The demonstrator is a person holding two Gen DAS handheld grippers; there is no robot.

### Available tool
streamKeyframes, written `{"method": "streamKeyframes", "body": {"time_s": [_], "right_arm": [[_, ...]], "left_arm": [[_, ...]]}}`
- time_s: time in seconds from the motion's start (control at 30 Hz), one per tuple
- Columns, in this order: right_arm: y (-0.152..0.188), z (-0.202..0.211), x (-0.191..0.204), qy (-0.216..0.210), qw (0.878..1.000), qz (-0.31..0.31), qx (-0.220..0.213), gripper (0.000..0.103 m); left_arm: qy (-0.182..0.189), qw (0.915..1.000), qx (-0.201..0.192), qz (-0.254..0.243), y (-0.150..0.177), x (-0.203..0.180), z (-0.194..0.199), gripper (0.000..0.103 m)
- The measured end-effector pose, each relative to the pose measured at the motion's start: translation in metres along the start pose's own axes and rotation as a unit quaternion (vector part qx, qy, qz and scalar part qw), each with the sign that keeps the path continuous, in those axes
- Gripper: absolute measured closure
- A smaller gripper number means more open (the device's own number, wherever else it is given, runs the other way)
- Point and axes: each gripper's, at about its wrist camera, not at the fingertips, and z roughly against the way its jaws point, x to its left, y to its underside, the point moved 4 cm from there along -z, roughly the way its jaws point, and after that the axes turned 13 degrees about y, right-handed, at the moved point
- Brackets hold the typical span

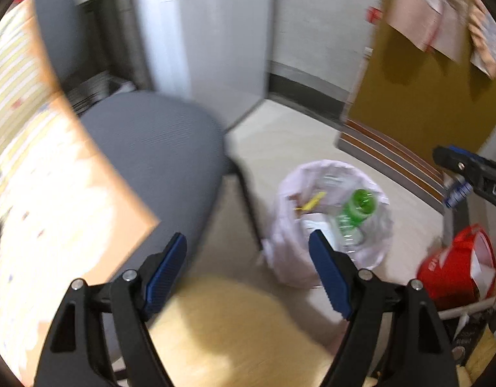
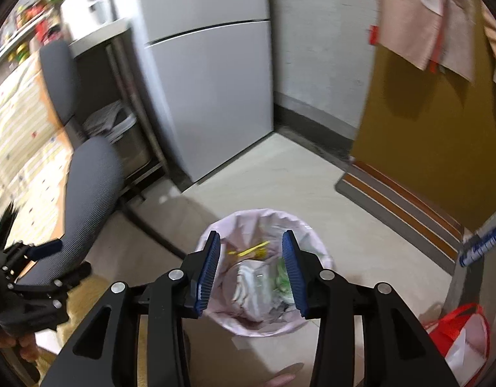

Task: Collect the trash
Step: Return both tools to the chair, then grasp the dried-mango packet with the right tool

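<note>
Left wrist view: the left gripper (image 1: 248,267) is held spread and empty, with the lined trash bin (image 1: 332,222) ahead and to its right, a green bottle (image 1: 357,209) inside. Right wrist view: the right gripper (image 2: 252,271) is poised parted and empty directly above the bin (image 2: 264,271); the thin liner could be snagged if lowered carelessly

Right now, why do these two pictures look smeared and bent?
Left wrist view: motion blur smears the chair and fridge; only the tongs stay crisp. Right wrist view: sharper, though the fisheye lens bows the fridge edges and darkens the corners.
</note>
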Motion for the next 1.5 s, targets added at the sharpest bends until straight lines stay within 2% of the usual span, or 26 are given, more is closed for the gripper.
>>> {"method": "streamKeyframes", "body": {"time_s": [0.13,0.33,0.57,0.77,1.0,1.1,1.27,1.4,1.5], "right_arm": [[0.003,0.012,0.034,-0.021,0.999,0.034,-0.003,0.061],[0.01,0.026,0.088,-0.068,0.994,0.086,0.01,0.06],[0.006,0.047,0.173,-0.161,0.975,0.153,0.016,0.058],[0.002,0.073,0.26,-0.204,0.949,0.239,-0.015,0.055],[0.003,0.089,0.345,-0.235,0.922,0.307,-0.038,0.055],[0.004,0.095,0.378,-0.248,0.911,0.327,-0.045,0.055],[0.009,0.109,0.448,-0.261,0.886,0.378,-0.067,0.055],[0.012,0.12,0.508,-0.269,0.863,0.418,-0.09,0.054],[0.016,0.121,0.55,-0.268,0.847,0.447,-0.104,0.049]], "left_arm": [[-0.029,0.9987,-0.019,0.037,0.013,0.027,0.031,0.027],[-0.042,0.9954,-0.036,0.079,0.033,0.055,0.066,0.027],[-0.088,0.9855,-0.05,0.137,0.068,0.103,0.11,0.027],[-0.155,0.965,-0.076,0.197,0.099,0.159,0.156,0.027],[-0.217,0.9307,-0.101,0.277,0.144,0.231,0.208,0.027],[-0.234,0.9178,-0.105,0.303,0.161,0.257,0.221,0.027],[-0.26,0.8987,-0.106,0.337,0.185,0.307,0.238,0.027],[-0.274,0.8863,-0.109,0.358,0.198,0.344,0.248,0.027],[-0.278,0.8777,-0.112,0.374,0.207,0.372,0.253,0.027]]}}
